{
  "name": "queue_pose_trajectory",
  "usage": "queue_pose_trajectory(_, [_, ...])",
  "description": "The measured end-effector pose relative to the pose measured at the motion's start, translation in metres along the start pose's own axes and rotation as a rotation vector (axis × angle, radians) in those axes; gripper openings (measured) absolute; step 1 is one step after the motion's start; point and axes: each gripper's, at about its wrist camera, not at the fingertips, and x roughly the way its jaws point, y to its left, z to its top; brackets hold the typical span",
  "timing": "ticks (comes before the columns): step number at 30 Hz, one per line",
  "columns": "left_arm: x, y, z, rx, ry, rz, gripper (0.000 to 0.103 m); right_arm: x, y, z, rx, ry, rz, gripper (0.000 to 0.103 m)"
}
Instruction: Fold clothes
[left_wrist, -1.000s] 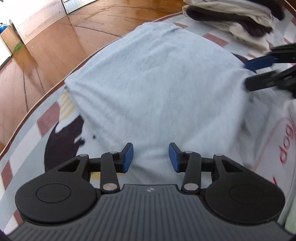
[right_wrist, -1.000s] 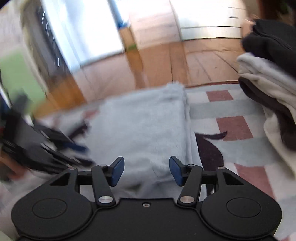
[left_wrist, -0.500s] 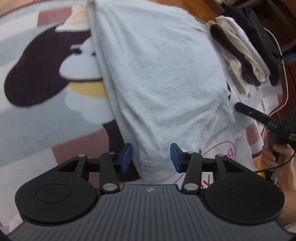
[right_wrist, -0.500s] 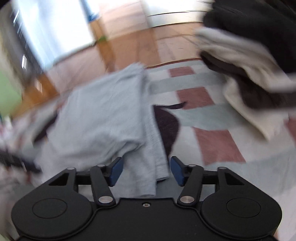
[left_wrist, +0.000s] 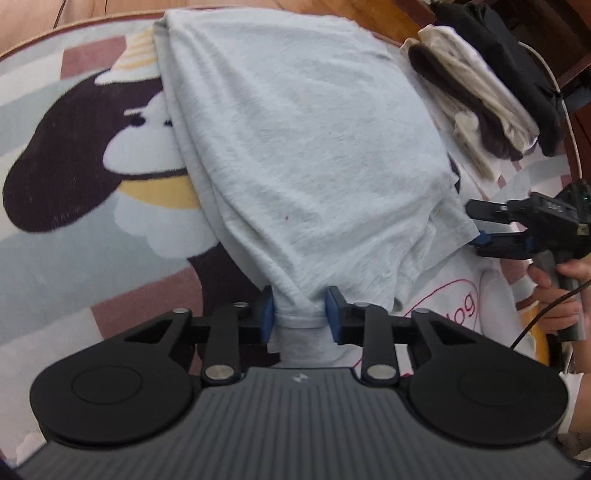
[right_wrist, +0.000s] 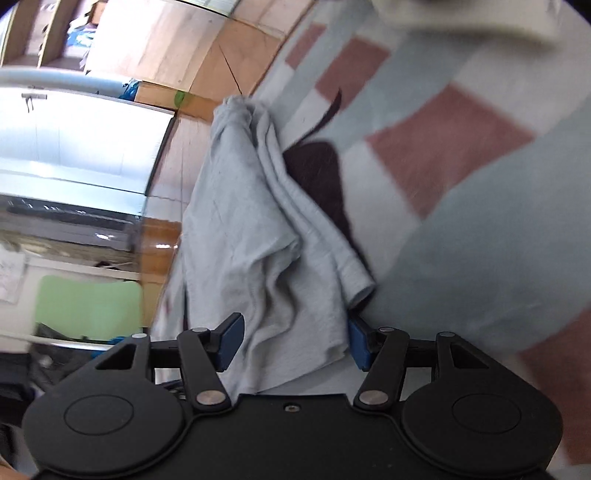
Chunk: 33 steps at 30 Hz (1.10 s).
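A pale grey-blue T-shirt (left_wrist: 306, 147) lies folded lengthwise on a patterned rug (left_wrist: 74, 206). My left gripper (left_wrist: 300, 317) has its jaws narrowed around the shirt's near corner, with bunched cloth between the blue pads. My right gripper (right_wrist: 293, 341) is open with the shirt's other near end (right_wrist: 266, 280) lying between its jaws. The right gripper also shows in the left wrist view (left_wrist: 491, 230), at the shirt's right edge, held by a hand.
A stack of folded dark and cream clothes (left_wrist: 480, 92) sits at the rug's far right. A white garment with red print (left_wrist: 458, 306) lies under the shirt's near end. Wooden floor (right_wrist: 192, 40) surrounds the rug.
Both grippers moved to the shirt's near end. The left jaws narrowed onto the shirt's corner. The right gripper came in over the shirt's other end, still open.
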Motion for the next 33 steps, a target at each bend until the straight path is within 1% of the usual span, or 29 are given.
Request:
queue_pose_trajectory(3, [-0.005, 0.001, 0.004, -0.013, -0.037, -0.033, 0.027, 0.011, 0.009, 0.001, -0.014, -0.007, 0.0, 0.064])
queue_pose_trajectory(4, [-0.007, 0.001, 0.004, -0.015, -0.047, -0.041, 0.027, 0.015, 0.013, 0.002, -0.018, -0.01, -0.002, 0.066])
queue_pose_trajectory(6, [-0.009, 0.0, 0.005, -0.005, -0.062, -0.045, 0.027, 0.023, 0.021, 0.003, -0.04, -0.01, -0.006, 0.066])
queue_pose_trajectory(7, [-0.009, -0.002, 0.005, 0.009, -0.06, -0.036, 0.027, 0.027, 0.026, 0.004, -0.063, -0.007, -0.009, 0.064])
queue_pose_trajectory(8, [-0.008, -0.004, 0.004, 0.026, -0.053, -0.022, 0.027, 0.03, 0.032, 0.005, -0.093, -0.009, -0.027, 0.059])
queue_pose_trajectory(9, [-0.007, -0.007, 0.004, 0.044, -0.047, -0.008, 0.028, 0.034, 0.039, 0.006, -0.126, -0.015, -0.05, 0.043])
queue_pose_trajectory(10, [-0.004, -0.011, 0.002, 0.086, -0.025, 0.049, 0.036, 0.035, 0.048, 0.007, -0.156, -0.016, -0.057, 0.024])
queue_pose_trajectory(11, [0.001, -0.017, 0.0, 0.141, 0.005, 0.127, 0.043, 0.034, 0.057, 0.008, -0.186, -0.015, -0.059, 0.023])
queue_pose_trajectory(12, [0.004, -0.023, -0.004, 0.21, 0.02, 0.203, 0.045, 0.033, 0.066, 0.009, -0.215, -0.014, -0.06, 0.021])
queue_pose_trajectory(13, [0.005, -0.03, -0.008, 0.277, 0.008, 0.24, 0.047, 0.032, 0.075, 0.01, -0.244, -0.013, -0.061, 0.02])
queue_pose_trajectory(14, [0.001, -0.035, -0.01, 0.315, -0.017, 0.244, 0.047, 0.031, 0.084, 0.011, -0.273, -0.012, -0.062, 0.02])
queue_pose_trajectory(15, [-0.004, -0.039, -0.011, 0.341, -0.045, 0.241, 0.047, 0.03, 0.093, 0.012, -0.302, -0.011, -0.063, 0.019])
queue_pose_trajectory(16, [-0.012, -0.042, -0.012, 0.359, -0.089, 0.227, 0.047, 0.03, 0.102, 0.013, -0.332, -0.01, -0.064, 0.019])
queue_pose_trajectory(18, [-0.029, -0.046, -0.012, 0.376, -0.196, 0.208, 0.05, 0.028, 0.12, 0.016, -0.39, -0.008, -0.066, 0.019])
queue_pose_trajectory(20, [-0.042, -0.052, -0.009, 0.401, -0.271, 0.193, 0.058, 0.028, 0.132, 0.022, -0.41, 0.006, -0.064, 0.019])
queue_pose_trajectory(21, [-0.047, -0.055, -0.007, 0.421, -0.292, 0.187, 0.06, 0.028, 0.137, 0.025, -0.407, 0.012, -0.059, 0.019])
queue_pose_trajectory(23, [-0.048, -0.066, 0.001, 0.463, -0.3, 0.157, 0.064, 0.029, 0.144, 0.032, -0.396, 0.023, -0.046, 0.019])
queue_pose_trajectory(24, [-0.048, -0.072, 0.005, 0.476, -0.299, 0.128, 0.064, 0.032, 0.147, 0.034, -0.389, 0.025, -0.036, 0.019])
queue_pose_trajectory(26, [-0.045, -0.082, 0.009, 0.5, -0.284, 0.021, 0.067, 0.034, 0.155, 0.039, -0.394, 0.02, -0.029, 0.019])
queue_pose_trajectory(27, [-0.041, -0.086, 0.009, 0.514, -0.274, -0.014, 0.07, 0.035, 0.158, 0.041, -0.397, 0.017, -0.027, 0.019])
queue_pose_trajectory(28, [-0.035, -0.091, 0.01, 0.529, -0.266, -0.008, 0.075, 0.037, 0.163, 0.042, -0.402, 0.011, -0.027, 0.019])
queue_pose_trajectory(29, [-0.026, -0.095, 0.009, 0.551, -0.254, 0.035, 0.08, 0.038, 0.167, 0.043, -0.401, 0.005, -0.028, 0.019])
queue_pose_trajectory(31, [-0.008, -0.102, 0.006, 0.607, -0.228, 0.148, 0.081, 0.039, 0.172, 0.044, -0.393, -0.008, -0.028, 0.019])
queue_pose_trajectory(33, [0.008, -0.105, 0.0, 0.668, -0.212, 0.261, 0.085, 0.038, 0.173, 0.045, -0.377, -0.02, -0.023, 0.019])
